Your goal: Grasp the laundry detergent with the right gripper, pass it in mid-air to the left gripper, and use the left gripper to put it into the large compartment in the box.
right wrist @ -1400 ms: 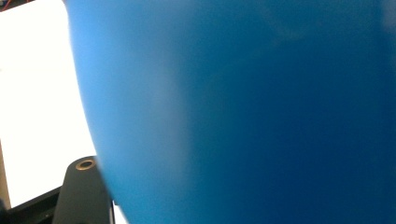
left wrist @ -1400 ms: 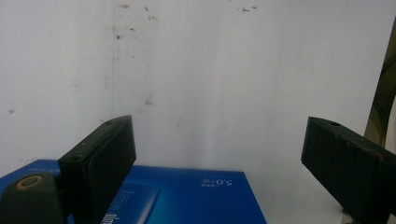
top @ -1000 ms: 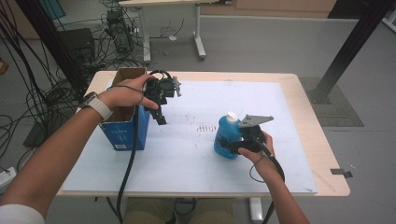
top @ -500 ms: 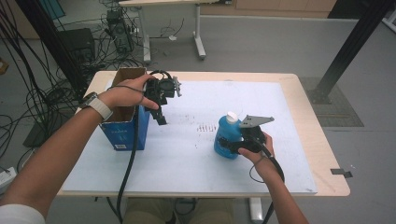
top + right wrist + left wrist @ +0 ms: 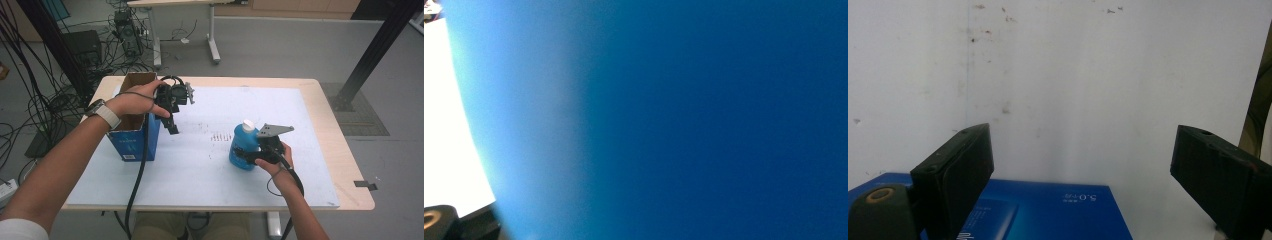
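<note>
A blue bottle [image 5: 242, 147] with a white cap stands upright on the white table cover, right of centre. My right gripper [image 5: 248, 155] grips its lower body from the near right side, and the bottle's blue wall [image 5: 699, 120] sits right against that gripper's camera. My left gripper [image 5: 172, 125] hangs above the table beside an open blue cardboard box [image 5: 132, 137], pointing down. Its jaws stand wide apart with nothing between them. In the left gripper view, the left gripper [image 5: 1083, 165] looks down on the white cover, with the box's blue side [image 5: 1048, 212] at the bottom.
The white cover [image 5: 215, 100] lies over most of a wooden table, with small dark marks near its middle. A black cable [image 5: 137, 175] trails from the left gripper over the near edge. Cables, a desk leg and a black post stand on the floor beyond.
</note>
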Available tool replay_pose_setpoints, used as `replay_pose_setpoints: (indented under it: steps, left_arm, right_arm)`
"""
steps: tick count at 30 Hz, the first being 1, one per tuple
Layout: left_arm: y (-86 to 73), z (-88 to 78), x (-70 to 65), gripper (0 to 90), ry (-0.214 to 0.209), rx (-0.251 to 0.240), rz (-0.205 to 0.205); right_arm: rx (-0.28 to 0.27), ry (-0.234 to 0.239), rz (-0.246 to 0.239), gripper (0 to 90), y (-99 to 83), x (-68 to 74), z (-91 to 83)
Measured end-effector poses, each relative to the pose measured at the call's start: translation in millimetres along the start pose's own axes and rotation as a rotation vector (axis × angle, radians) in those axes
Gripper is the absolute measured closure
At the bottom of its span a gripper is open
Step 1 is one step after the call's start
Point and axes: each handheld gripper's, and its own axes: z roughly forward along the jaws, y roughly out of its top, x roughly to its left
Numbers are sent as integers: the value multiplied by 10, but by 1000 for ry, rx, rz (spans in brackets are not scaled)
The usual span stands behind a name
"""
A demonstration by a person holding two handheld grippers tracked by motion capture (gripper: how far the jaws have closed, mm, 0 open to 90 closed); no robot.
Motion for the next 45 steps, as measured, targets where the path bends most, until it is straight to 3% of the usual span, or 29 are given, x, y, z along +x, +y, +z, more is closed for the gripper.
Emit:
replay_pose_setpoints:
  steps: [45]
  left_arm:
    - [5, 16, -9, 105, 0, -5, 1]
  right_arm:
    - [-7, 1, -26, 420, -6, 0, 4]
